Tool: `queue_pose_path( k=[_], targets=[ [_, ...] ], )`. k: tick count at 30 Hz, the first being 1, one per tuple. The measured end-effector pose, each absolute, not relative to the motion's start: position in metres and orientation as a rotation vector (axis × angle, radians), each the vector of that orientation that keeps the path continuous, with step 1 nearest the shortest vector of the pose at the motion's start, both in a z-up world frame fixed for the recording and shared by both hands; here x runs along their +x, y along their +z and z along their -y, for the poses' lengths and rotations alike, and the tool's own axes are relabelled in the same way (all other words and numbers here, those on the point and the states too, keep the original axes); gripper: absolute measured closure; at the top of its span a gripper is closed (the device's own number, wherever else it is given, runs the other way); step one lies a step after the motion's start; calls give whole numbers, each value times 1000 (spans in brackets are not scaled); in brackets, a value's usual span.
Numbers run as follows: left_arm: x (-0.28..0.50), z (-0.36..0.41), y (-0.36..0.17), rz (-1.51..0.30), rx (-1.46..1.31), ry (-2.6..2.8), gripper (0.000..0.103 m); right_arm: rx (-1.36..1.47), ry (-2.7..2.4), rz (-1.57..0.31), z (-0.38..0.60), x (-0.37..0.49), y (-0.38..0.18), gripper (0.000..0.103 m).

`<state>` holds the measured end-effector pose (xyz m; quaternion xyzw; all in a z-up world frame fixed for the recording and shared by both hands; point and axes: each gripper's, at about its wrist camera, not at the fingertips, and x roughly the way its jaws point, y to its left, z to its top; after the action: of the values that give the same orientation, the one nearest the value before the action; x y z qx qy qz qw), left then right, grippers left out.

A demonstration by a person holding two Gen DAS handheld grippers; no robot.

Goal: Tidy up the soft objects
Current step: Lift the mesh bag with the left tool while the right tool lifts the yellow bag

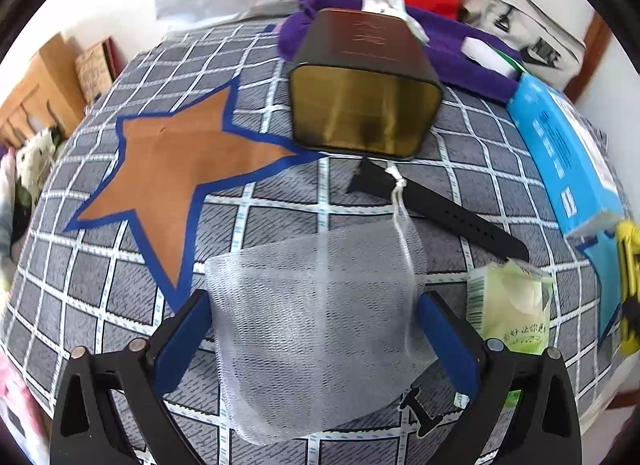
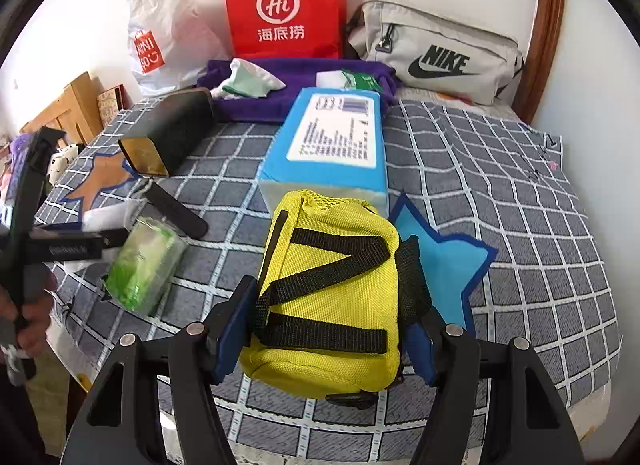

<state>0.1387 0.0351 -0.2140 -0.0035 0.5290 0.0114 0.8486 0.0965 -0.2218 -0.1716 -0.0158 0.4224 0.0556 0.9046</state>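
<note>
A white mesh bag [image 1: 312, 345] lies flat on the checked bedspread [image 1: 100, 289], just below a brown star patch [image 1: 172, 169]. My left gripper [image 1: 316, 301] stands wide open around it, and its blue pads do not press on the mesh. In the right wrist view that left gripper [image 2: 24, 225] shows at the far left, held by a hand. My right gripper [image 2: 332, 305] is shut on a yellow pouch [image 2: 332, 285] with black straps, held just above the bed beside a light blue star patch [image 2: 440, 261].
A dark tin box [image 1: 360, 105] lies on its side, with a black strap [image 1: 440, 209] in front. A green tissue packet [image 2: 144, 261], a blue box [image 2: 332, 137], a purple cloth [image 2: 280, 105], a red paper bag [image 2: 284, 5] and a grey Nike bag [image 2: 436, 53] crowd the bed.
</note>
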Motion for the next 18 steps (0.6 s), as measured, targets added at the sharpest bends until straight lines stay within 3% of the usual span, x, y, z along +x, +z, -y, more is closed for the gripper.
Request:
queue_pose_path(
  k=[3, 5, 6, 8, 10, 18],
  targets=[
    [137, -32, -209, -1098, 6, 1, 20, -40, 120, -853, 218, 96, -163, 36],
    [135, -28, -204, -1093, 18, -27, 43, -36, 128, -839, 216, 94, -156, 36],
    [133, -26, -202, -1093, 22, -49, 50, -34, 131, -829, 216, 93, -151, 36],
    [131, -23, -199, -1098, 14, -100, 81, -37, 134, -815, 215, 92, -145, 36],
    [131, -22, -197, -1130, -9, -146, 95, -42, 132, -801, 214, 91, -138, 36],
    [134, -45, -163, -1095, -60, -126, 95, -6, 149, -761, 216, 95, -116, 36]
  ],
)
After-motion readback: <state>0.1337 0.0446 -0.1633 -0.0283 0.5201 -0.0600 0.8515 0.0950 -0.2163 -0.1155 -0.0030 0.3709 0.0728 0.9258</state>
